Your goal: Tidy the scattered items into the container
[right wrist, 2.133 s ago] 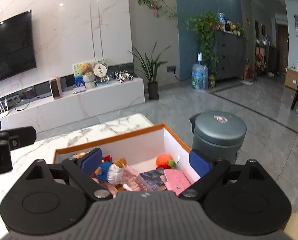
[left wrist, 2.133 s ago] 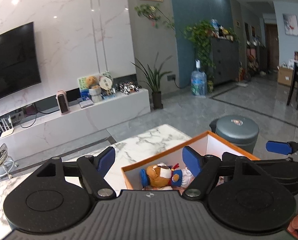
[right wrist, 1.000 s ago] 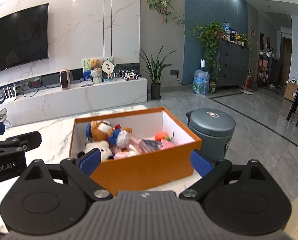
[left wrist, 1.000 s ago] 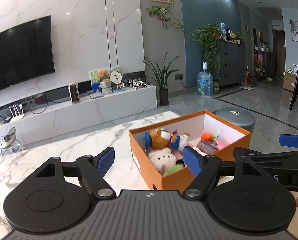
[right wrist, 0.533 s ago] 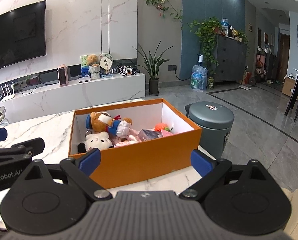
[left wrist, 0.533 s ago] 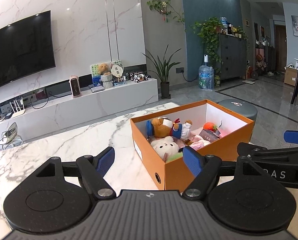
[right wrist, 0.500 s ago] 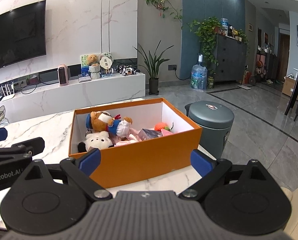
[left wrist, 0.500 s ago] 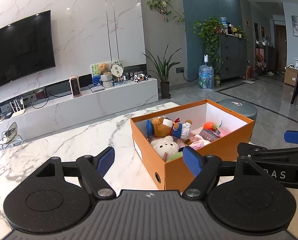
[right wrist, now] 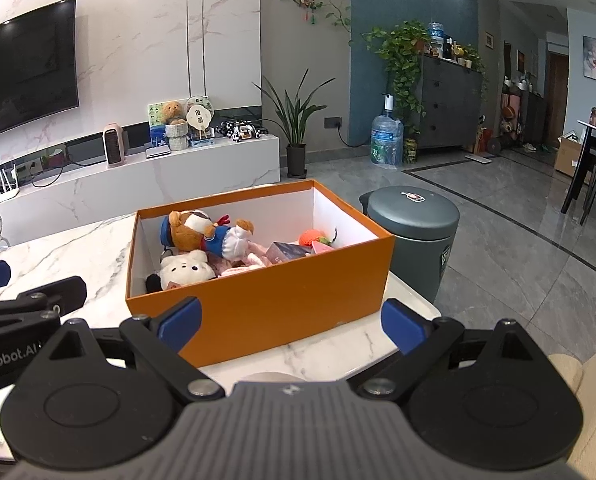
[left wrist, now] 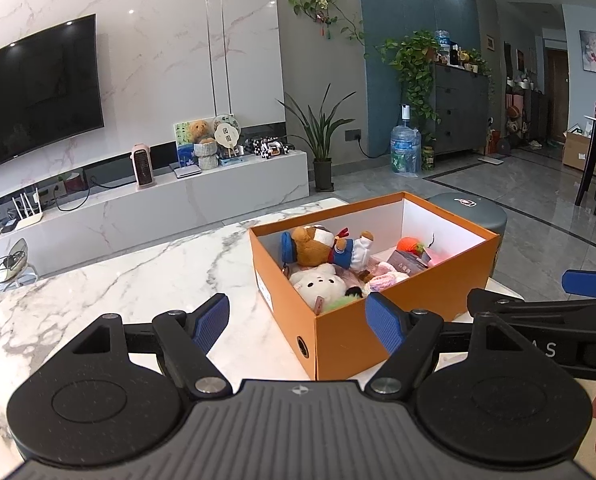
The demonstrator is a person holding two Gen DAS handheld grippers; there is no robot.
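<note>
My left tongs [left wrist: 298,322] stand wide apart with nothing between the blue pads, and my right tongs [right wrist: 291,322] are spread just as wide and just as empty; I hold both low and level in front of me, side by side, so each camera looks along the fingers at the work. Just ahead of both sits the orange cardboard box with a white inside [right wrist: 257,304], resting on the white marble-veined tabletop [left wrist: 137,280], its near corner between my left fingers and its long side across my right ones. Inside it lie the brown plush bear in a blue sailor outfit [right wrist: 201,232], the white round-faced plush [right wrist: 183,268], some pink knitted pieces [left wrist: 386,278], a small dark printed carton [right wrist: 285,250] and an orange knitted ball with a green top [right wrist: 312,237], piled loosely against one another. To the left of the box I see only bare marble, so I judge the tidying is essentially finished. Beyond the table's far right edge stands a grey-green lidded bin [right wrist: 414,236], apart from the box.
</note>
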